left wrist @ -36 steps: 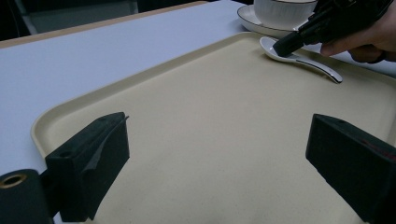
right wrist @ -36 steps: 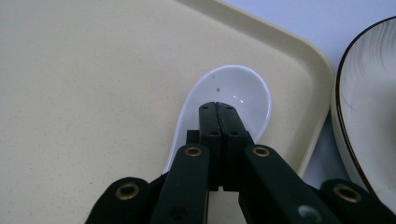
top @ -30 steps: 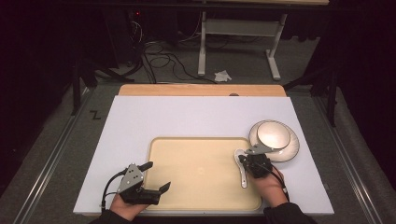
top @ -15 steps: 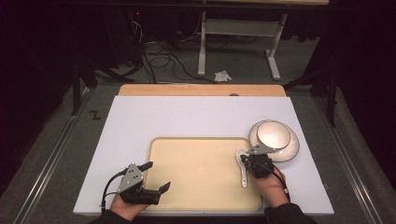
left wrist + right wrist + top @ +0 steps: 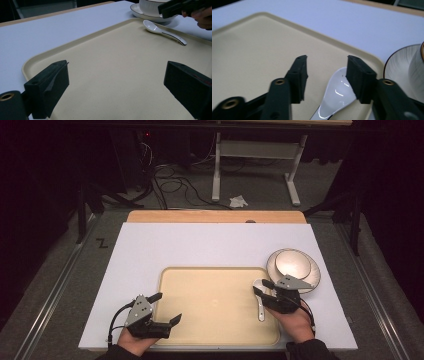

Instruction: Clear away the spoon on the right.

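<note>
**Spoon set down on tray; right jaws just opened above it**

Status: the white spoon (image 5: 259,299) lies flat on the beige tray (image 5: 210,307), near the tray's right edge, bowl end toward the far side. The right gripper (image 5: 260,287) hovers just over it. Its jaws have just been opening and now stand apart; the spoon sits below the gap, not pressed by either pad. Judged from this, the placing of the spoon looks done. Left to do, by my reading: the bowl (image 5: 292,264) and its saucer (image 5: 306,281) are on the white table (image 5: 200,245) beside the tray, not on it, so they may be next.

The left gripper (image 5: 166,308) rests at the tray's near-left edge, jaws wide open, nothing between them.

View notes:
- Right gripper view: spoon bowl (image 5: 337,97) glossy and empty, lying under the right-hand jaw with clear air around it; saucer rim at the far right edge.
- Left gripper view: the spoon's whole length (image 5: 163,32), dark-tipped handle included, and the bowl standing in the saucer behind it.
- High view: overall layout and both hands.
</note>
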The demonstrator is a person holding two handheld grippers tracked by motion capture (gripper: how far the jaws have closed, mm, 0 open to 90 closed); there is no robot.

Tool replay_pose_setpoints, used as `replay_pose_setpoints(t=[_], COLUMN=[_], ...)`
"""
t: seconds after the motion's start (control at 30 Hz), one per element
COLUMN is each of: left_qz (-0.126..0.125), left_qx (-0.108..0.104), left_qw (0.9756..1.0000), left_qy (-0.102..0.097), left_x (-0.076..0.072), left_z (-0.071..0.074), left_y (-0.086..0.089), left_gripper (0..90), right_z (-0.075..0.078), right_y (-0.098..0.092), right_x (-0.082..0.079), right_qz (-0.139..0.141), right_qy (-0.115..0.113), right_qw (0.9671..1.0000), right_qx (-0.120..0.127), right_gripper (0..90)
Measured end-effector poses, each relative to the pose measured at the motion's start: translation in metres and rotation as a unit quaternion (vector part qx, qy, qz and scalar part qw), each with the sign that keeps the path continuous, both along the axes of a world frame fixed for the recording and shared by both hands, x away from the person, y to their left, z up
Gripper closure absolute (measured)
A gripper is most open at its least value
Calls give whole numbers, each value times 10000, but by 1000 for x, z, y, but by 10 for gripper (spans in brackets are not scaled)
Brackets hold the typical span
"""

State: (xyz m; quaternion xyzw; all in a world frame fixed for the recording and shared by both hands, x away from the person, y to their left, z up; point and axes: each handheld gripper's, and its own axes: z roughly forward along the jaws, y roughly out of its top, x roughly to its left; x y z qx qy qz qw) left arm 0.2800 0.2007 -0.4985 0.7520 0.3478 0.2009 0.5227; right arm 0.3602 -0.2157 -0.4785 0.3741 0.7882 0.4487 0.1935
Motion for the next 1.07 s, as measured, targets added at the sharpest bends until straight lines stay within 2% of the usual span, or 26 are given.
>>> replay_pose_setpoints(t=[0.07,0.17,0.33,0.43,0.63,0.87,1.07], left_qz=[10,56,181,240,258,279,251], left_qx=[25,35,47,66,112,102,121], left_qw=[10000,10000,9998,9997,9996,9996,9996], left_qy=[15,40,33,26,-17,-39,-67], left_x=[0,1,1,2,1,1,1], left_z=[0,-1,-1,-1,-1,0,1], left_y=[0,-1,-1,-1,-2,0,0], left_gripper=[61,47,7,2,2,2,2], right_z=[4,8,17,18,14,13,11], right_y=[-3,-8,-20,-30,-46,-46,-46], right_x=[-5,-15,-31,-40,-47,-45,-44], right_qz=[68,90,-52,-170,-206,-226,-263], right_qy=[-162,-471,-631,-596,-531,-520,-445], right_qw=[9998,9988,9977,9973,9971,9973,9973], right_qx=[110,92,248,401,497,459,521], right_gripper=[405,267,100,13,6,6,12])
